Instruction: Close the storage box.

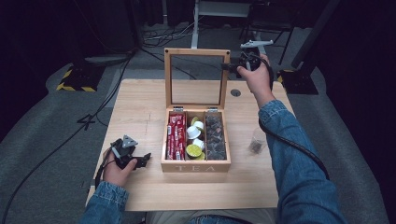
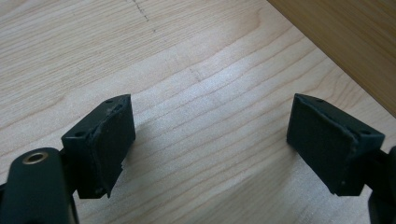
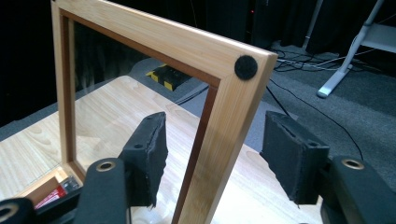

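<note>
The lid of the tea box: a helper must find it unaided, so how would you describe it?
On the table stands a wooden tea box. Its lid rises upright from the far edge, a wooden frame around a clear pane. Unlike the box below, with its packed compartments, you see straight through it, and the right gripper has one side rail between its open jaws.

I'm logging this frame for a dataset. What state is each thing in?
tea box: open, compartments filled.
lid: raised upright, its side rail between the right gripper's jaws.
right gripper: open, pads not yet pressing on the rail.
left gripper: open, empty, over the bare table.
small cup: upright, right of the box.
</note>
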`<move>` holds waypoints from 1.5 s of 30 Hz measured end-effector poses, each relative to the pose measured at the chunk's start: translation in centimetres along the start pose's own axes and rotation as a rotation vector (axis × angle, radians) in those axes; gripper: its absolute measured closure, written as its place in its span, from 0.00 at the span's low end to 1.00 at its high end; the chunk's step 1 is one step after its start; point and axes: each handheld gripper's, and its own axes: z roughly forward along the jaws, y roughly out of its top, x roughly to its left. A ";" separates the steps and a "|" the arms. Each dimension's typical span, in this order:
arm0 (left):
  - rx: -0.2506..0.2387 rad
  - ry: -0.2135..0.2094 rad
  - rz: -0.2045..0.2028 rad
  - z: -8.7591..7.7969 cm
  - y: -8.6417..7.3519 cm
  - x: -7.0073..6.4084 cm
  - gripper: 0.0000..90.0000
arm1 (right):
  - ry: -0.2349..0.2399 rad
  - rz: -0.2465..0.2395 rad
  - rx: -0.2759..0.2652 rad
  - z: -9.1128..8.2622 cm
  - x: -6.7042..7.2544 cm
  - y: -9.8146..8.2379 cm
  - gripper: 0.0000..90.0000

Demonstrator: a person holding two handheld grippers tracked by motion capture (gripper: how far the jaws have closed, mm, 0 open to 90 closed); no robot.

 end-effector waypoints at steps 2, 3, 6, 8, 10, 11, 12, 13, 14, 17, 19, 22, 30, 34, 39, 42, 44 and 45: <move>-0.001 0.000 -0.006 0.1 0.0 0.0 0.17 | -0.004 -0.001 0.000 0.3 0.0 0.1 0.47; 0.002 -0.001 -0.005 0.1 0.1 0.0 0.17 | -0.003 -0.001 -0.002 0.5 -0.1 0.2 0.48; 0.004 -0.002 -0.006 0.1 0.1 0.0 0.17 | -0.002 -0.002 0.000 0.9 -0.1 0.3 0.50; 0.000 0.001 -0.004 0.1 0.1 0.0 0.17 | 0.001 -0.004 0.000 1.0 -0.1 0.4 0.52; 0.000 0.001 -0.004 0.1 0.1 0.0 0.17 | 0.004 -0.006 0.002 1.1 0.0 0.5 0.53; 0.001 0.002 -0.004 0.2 0.2 0.0 0.17 | 0.004 -0.007 0.004 1.2 0.0 0.5 0.53; 0.001 0.002 -0.004 0.2 0.2 0.0 0.17 | 0.004 -0.007 0.004 1.2 0.0 0.5 0.53; 0.000 0.001 -0.004 0.2 0.2 0.0 0.17 | -0.003 -0.012 0.011 1.3 0.1 0.6 0.53; 0.000 0.001 -0.004 0.2 0.2 0.0 0.17 | -0.005 -0.011 0.012 1.4 0.1 0.6 0.54; 0.000 0.001 -0.004 0.2 0.2 0.0 0.17 | -0.014 -0.011 0.013 1.4 0.1 0.6 0.58; 0.000 0.001 -0.004 0.2 0.2 0.0 0.17 | -0.015 -0.012 0.011 1.4 0.0 0.5 0.60; 0.001 0.001 -0.004 0.2 0.2 0.0 0.17 | -0.026 -0.013 0.011 1.1 0.0 0.5 0.65; 0.000 0.002 0.000 0.2 0.2 0.0 0.17 | -0.038 -0.027 0.001 0.4 0.5 0.5 0.67; 0.001 0.003 0.000 0.1 0.2 0.0 0.17 | -0.031 -0.045 -0.007 -0.5 1.2 0.5 0.68; 0.001 0.002 0.000 0.1 0.2 0.0 0.17 | -0.015 -0.070 -0.012 -1.8 1.9 0.5 0.68; 0.001 0.002 0.000 0.1 0.2 0.0 0.17 | 0.000 -0.081 -0.020 -2.6 2.4 0.3 0.68; 0.001 0.002 0.000 0.1 0.2 0.0 0.17 | 0.011 -0.090 -0.021 -3.1 2.7 0.2 0.69; 0.002 0.002 0.001 0.1 0.2 0.0 0.17 | 0.013 -0.099 -0.019 -3.4 2.9 0.1 0.69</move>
